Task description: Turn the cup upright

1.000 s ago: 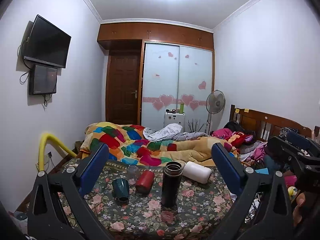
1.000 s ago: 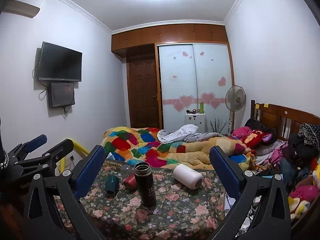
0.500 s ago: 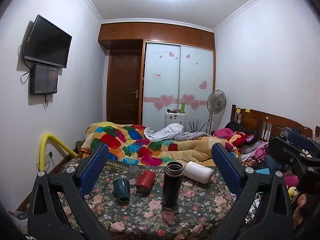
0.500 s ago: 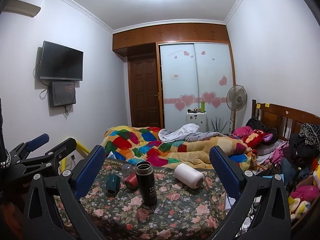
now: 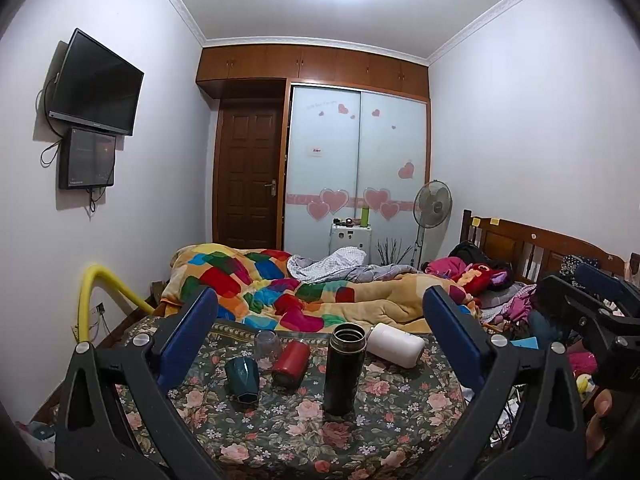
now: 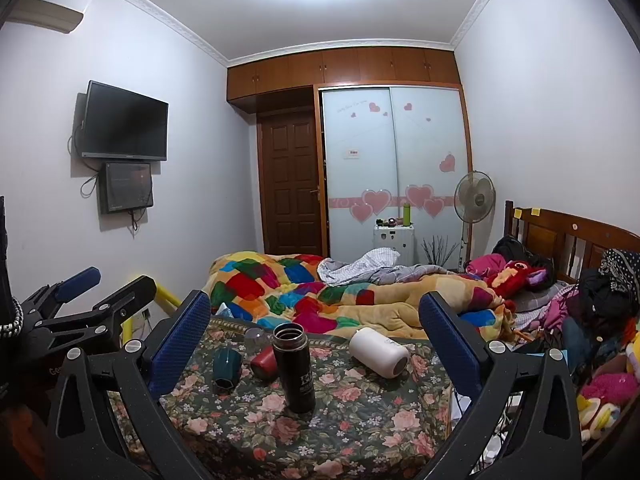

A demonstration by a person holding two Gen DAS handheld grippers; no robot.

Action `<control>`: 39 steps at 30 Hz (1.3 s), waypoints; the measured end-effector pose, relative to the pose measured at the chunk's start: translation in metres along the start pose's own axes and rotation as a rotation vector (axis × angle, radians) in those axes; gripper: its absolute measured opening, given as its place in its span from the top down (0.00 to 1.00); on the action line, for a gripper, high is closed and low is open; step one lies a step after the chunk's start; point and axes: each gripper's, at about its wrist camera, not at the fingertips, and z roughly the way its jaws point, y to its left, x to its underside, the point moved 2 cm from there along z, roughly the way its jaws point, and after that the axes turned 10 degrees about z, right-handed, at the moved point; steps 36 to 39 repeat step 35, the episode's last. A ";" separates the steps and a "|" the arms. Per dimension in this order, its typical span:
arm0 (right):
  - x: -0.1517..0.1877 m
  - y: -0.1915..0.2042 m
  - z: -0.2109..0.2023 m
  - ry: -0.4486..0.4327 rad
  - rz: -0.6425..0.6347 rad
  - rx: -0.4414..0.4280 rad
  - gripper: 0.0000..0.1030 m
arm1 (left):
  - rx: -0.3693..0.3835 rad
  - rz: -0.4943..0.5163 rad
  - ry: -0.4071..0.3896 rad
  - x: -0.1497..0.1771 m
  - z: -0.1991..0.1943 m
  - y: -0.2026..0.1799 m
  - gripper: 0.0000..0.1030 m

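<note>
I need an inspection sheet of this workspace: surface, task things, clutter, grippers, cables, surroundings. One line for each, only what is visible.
Surface: table with dark floral cloth.
Job's things: white cylindrical cup and red cup lie on their sides; dark teal faceted cup stands mouth down; small clear glass cup behind them, pose unclear.
Clutter: tall black flask, upright, lid off.
Grippers: left hand-held gripper and right hand-held gripper both open, above the near table edge, holding nothing.
Cables: wires hang below the wall television.
Surroundings: bed with patchwork quilt, standing fan, brown door.
</note>
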 end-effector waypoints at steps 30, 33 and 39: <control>-0.001 -0.001 0.001 0.007 0.002 0.003 0.00 | 0.014 -0.001 0.010 0.004 0.004 0.000 0.00; 0.000 0.000 0.005 0.016 -0.001 0.005 0.00 | 0.011 -0.010 0.017 0.007 0.006 0.004 0.00; 0.001 0.002 0.008 0.024 -0.005 0.006 0.00 | 0.004 -0.024 0.020 0.010 0.006 0.010 0.00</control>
